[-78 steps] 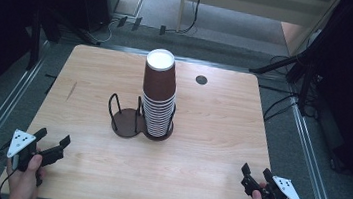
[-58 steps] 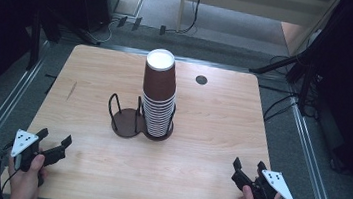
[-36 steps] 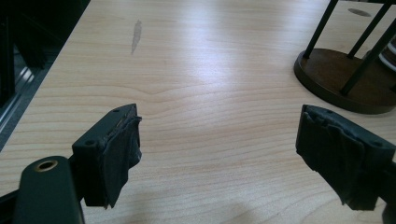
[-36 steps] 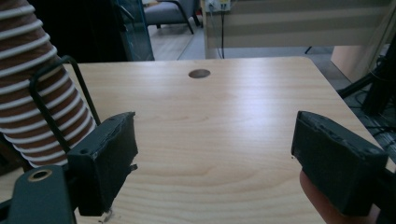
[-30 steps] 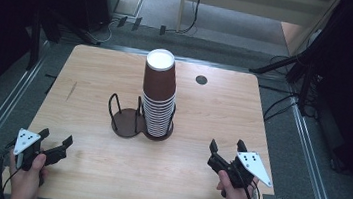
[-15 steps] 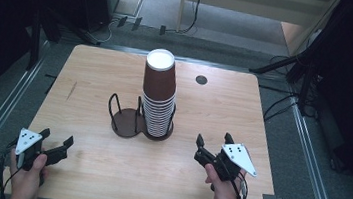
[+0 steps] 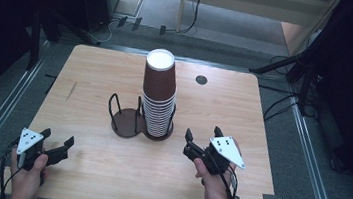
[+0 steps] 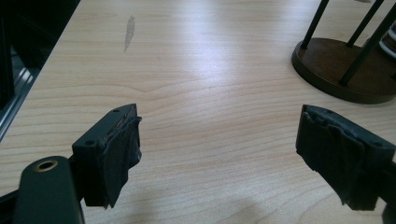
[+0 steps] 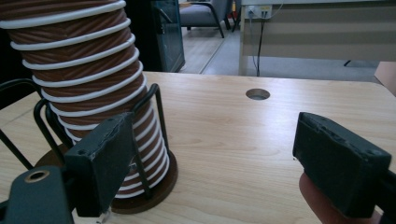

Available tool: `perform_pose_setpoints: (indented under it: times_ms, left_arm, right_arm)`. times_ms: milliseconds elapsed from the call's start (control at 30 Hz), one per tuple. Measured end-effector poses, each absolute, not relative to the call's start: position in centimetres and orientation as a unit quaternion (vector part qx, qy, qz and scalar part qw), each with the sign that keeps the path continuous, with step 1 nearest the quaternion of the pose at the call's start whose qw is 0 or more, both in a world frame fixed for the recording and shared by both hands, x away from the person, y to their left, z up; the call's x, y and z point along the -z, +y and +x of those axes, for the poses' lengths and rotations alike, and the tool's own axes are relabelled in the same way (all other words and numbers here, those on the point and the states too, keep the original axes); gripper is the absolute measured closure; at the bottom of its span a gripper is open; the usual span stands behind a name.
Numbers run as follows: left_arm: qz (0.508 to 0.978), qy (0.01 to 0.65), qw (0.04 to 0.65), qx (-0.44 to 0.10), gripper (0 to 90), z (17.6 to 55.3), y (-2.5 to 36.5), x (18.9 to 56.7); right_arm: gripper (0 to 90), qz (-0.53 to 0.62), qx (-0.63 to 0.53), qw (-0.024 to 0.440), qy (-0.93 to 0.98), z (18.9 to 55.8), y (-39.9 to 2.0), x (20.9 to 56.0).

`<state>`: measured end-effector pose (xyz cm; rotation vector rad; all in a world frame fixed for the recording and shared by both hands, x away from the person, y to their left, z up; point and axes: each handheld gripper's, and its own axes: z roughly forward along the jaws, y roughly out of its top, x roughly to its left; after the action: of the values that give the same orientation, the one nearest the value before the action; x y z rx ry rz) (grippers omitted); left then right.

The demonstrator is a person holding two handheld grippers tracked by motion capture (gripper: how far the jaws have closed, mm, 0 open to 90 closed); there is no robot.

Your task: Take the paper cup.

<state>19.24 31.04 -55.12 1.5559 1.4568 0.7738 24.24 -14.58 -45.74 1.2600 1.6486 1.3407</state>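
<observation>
A tall stack of brown paper cups [image 7: 159,92] with white rims stands upside down in the right bay of a dark two-bay wire holder [image 7: 125,122]; the left bay is empty. My right gripper [image 7: 203,132] hovers just right of and in front of the stack, pointing at it. It is open, its jaws have just been opening a little, and nothing is between them. In the right gripper view [image 9: 212,135] the cups [image 9: 84,70] loom close at the left. My left gripper [image 7: 58,136] rests open at the table's front left; in the left gripper view [image 8: 218,116] the holder's base [image 8: 345,70] lies ahead to the right.
The wooden table [image 7: 106,172] has a round cable hole [image 7: 201,80] at the back right and a faint grey mark [image 7: 71,91] at the left. Dark stands and cables ring the table on the floor. A metal rail runs along each side.
My right gripper has travelled from the front right corner leftward and forward, close to the cup stack. The left gripper and the cups have stayed put.
</observation>
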Motion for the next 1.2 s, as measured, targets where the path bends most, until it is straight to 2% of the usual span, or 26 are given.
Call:
perform_pose_setpoints:
  times_ms: [1200]
  left_arm:
    - [0.618, 0.583, 0.436, -0.296, 14.2, 19.3, 31.4, 55.2]
  right_arm:
    - [11.9, 0.451, -0.541, 0.305, 0.641, 25.3, -8.7, 44.2]
